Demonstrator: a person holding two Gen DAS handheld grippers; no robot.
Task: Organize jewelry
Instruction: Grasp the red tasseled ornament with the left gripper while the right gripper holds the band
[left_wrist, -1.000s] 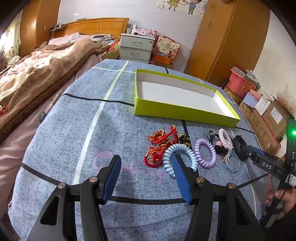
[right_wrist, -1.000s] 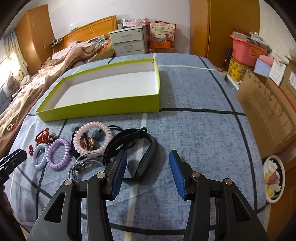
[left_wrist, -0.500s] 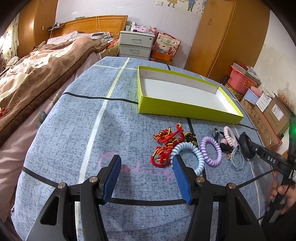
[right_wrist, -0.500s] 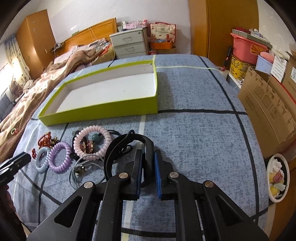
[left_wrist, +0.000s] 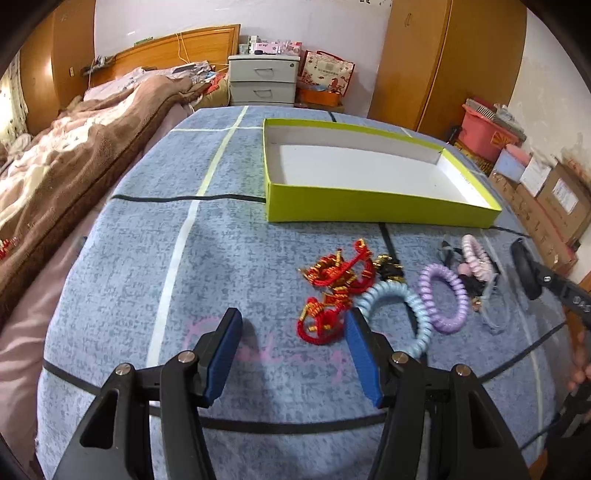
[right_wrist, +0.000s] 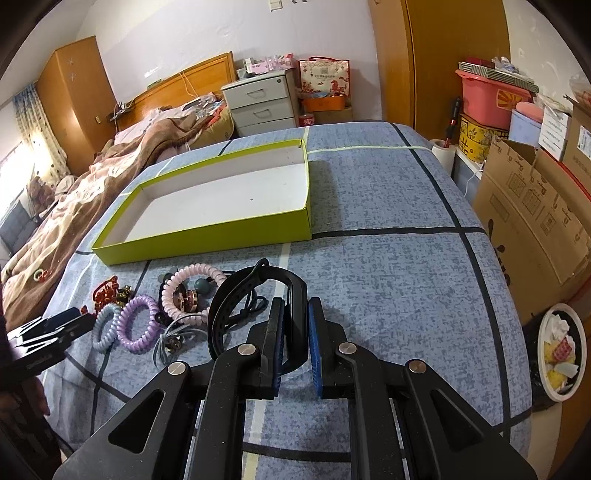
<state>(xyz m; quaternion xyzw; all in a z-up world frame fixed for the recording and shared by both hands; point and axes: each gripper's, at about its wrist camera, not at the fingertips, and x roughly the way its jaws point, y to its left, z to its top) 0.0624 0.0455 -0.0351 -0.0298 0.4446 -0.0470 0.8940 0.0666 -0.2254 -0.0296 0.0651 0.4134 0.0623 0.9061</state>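
Note:
My right gripper (right_wrist: 295, 310) is shut on the near side of a black band (right_wrist: 236, 291), which arches up from the blue cloth (right_wrist: 388, 280). Left of it lie a pink coil tie (right_wrist: 192, 291), grey ties (right_wrist: 170, 339), a purple coil (right_wrist: 138, 325), a light-blue coil (right_wrist: 105, 328) and red cord bracelets (right_wrist: 105, 293). Behind them stands the empty green box (right_wrist: 207, 240). My left gripper (left_wrist: 291, 332) is open with nothing between its pads, just left of the red bracelets (left_wrist: 332, 291) and the light-blue coil (left_wrist: 410, 306). The green box (left_wrist: 369, 210) lies beyond.
A bed with a brown blanket (left_wrist: 74, 158) runs along the left. Cardboard boxes (right_wrist: 535, 206) and a waste bin (right_wrist: 561, 350) stand off the table's right edge. White drawers (right_wrist: 258, 103) are at the back. A hand (left_wrist: 580, 362) shows at the right.
My right gripper went from wide open to shut on the black band, and the band's far arc now stands higher. My left gripper stayed open near the red bracelets.

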